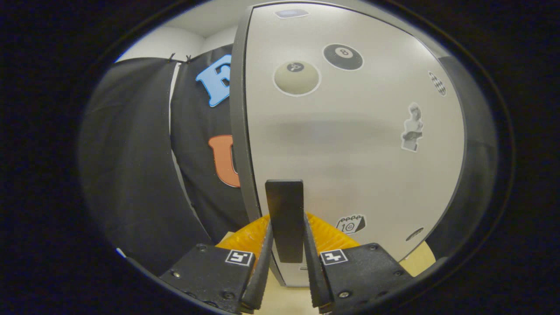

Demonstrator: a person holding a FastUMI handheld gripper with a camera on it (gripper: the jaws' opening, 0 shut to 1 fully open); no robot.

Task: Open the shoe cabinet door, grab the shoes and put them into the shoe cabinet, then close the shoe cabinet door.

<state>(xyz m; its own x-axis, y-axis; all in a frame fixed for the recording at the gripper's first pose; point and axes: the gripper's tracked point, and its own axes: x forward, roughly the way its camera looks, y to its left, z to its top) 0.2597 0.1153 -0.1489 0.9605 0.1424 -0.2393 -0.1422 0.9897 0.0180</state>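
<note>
Handle [284, 218] of the shoe cabinet door [350, 144], a dark upright bar, stands between the two fingers of the gripper [286, 262], near the door's left edge and low on the panel. The fingers close in on the bar from left and right and appear to pinch it; whether both pads bear fully on it is hard to confirm, since the lower end of the bar hides the contact. The pale door carries stickers: two billiard balls [297, 78] high up, a bust figure [412, 127] to the right, a calendar sticker [351, 224] just right of the handle. A dark frame [238, 131] borders the door on the left. Beyond that frame, further left, hangs the black cloth wall [131, 166]. No gap between door and frame can be made out.

The step in hand is judged to be the opening of the door, the first part of the task; no shoes appear here. To do it well, the grip should stay square on the bar, with both fingers pressing evenly, so the bar does not slip out. The pull should follow the door's arc about its hinge, not a straight line, with the gripper turning as the door swings. A steady, slow draw guards against jerking the cabinet.
</note>
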